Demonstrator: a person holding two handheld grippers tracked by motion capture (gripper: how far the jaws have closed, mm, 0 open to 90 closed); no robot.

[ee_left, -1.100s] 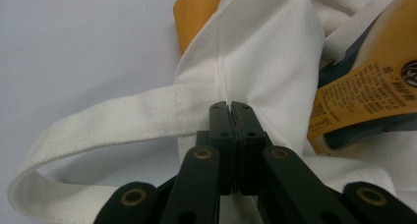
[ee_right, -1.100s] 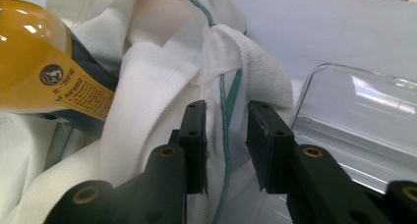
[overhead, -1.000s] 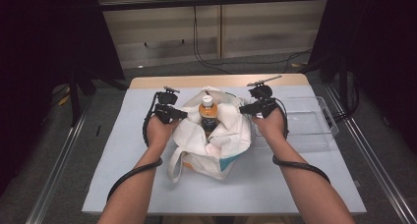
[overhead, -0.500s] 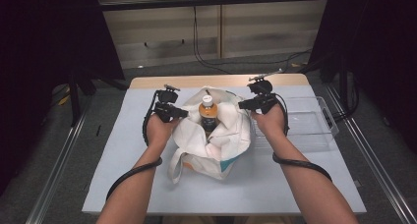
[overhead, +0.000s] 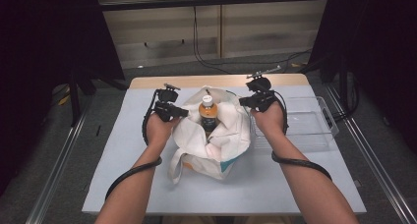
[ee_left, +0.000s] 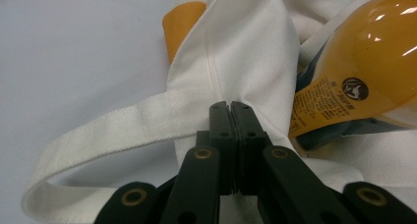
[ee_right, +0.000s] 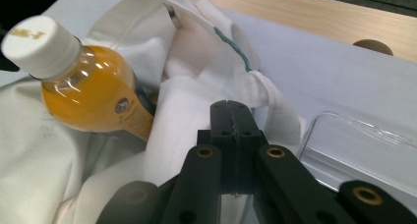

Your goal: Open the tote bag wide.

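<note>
A person sits at a bench point(overhead: 147, 184) covered with a pale grey sheet, both forearms reaching in from the bottom of the high view.

On the left, the left gripper point(overhead: 184, 112) is held at the left rim of a white cloth bag point(overhead: 216, 145). Its fingers are pressed together and clamped on the bag's fabric just where a handle strap point(ee_left: 113, 130) is sewn on; in the left gripper view the strap loops out to the left over the bench.

In the middle, the bag lies on the bench with its mouth pulled open between the two grippers. A bottle point(overhead: 208, 113) of orange drink with a white cap stands upright inside it, its neck and cap rising above the cloth. A teal patch shows on the bag's lower right side.

On the right, the right gripper point(overhead: 243, 102) is at the bag's right rim. Its fingers have just been closing and now meet, pinching the white fabric of the rim; in the right gripper view the bottle sits just to the left of them.

Farther right, a clear plastic tray point(overhead: 319, 130) rests on the bench beside the bag.
</note>
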